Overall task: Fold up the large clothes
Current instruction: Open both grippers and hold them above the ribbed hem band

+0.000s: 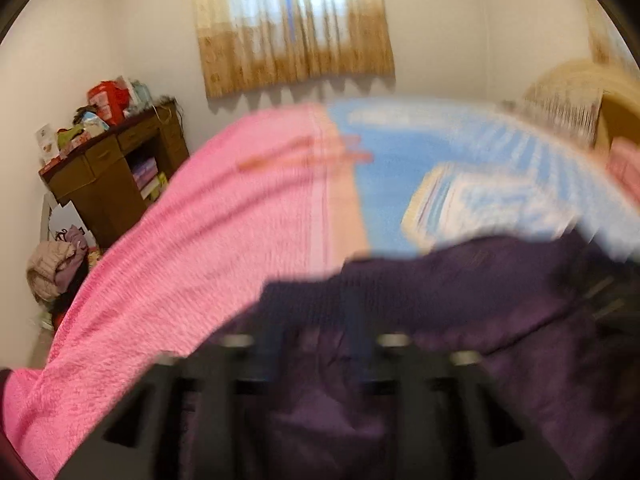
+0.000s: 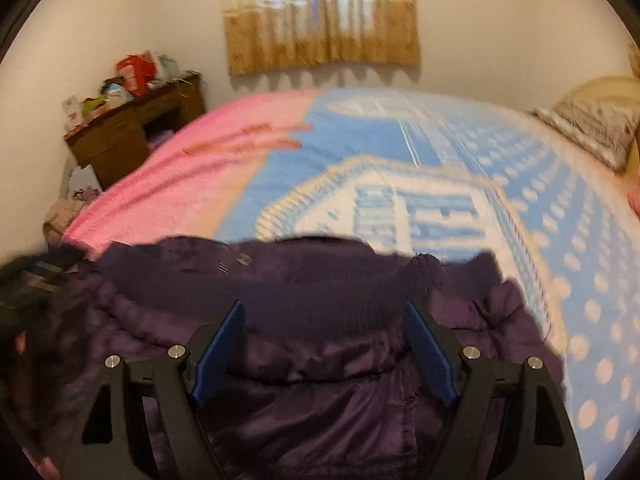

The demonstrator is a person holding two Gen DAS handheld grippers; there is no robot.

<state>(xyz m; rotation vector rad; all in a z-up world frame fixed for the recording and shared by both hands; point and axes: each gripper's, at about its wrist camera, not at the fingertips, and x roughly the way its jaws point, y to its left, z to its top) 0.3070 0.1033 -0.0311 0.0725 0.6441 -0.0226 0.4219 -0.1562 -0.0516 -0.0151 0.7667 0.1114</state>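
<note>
A dark purple padded jacket (image 2: 320,360) lies bunched on the near side of the bed, in the lower half of both views. My right gripper (image 2: 324,308) hovers just over it, open; its blue pads (image 2: 222,356) stand wide apart and clear of the fabric. In the left wrist view the picture is smeared. My left gripper (image 1: 320,320) shows only as dark fingers (image 1: 236,360) standing apart over the jacket (image 1: 440,300), with purple cloth visible in the gap and nothing clearly pinched.
The bed carries a pink blanket (image 2: 168,184) on the left and a blue-and-white patterned one (image 2: 440,200) on the right. A pillow (image 2: 592,128) lies at the far right. A cluttered brown desk (image 2: 132,128) stands by the left wall, with a clothes heap (image 1: 56,268) beneath it. A curtained window (image 2: 320,12) is behind.
</note>
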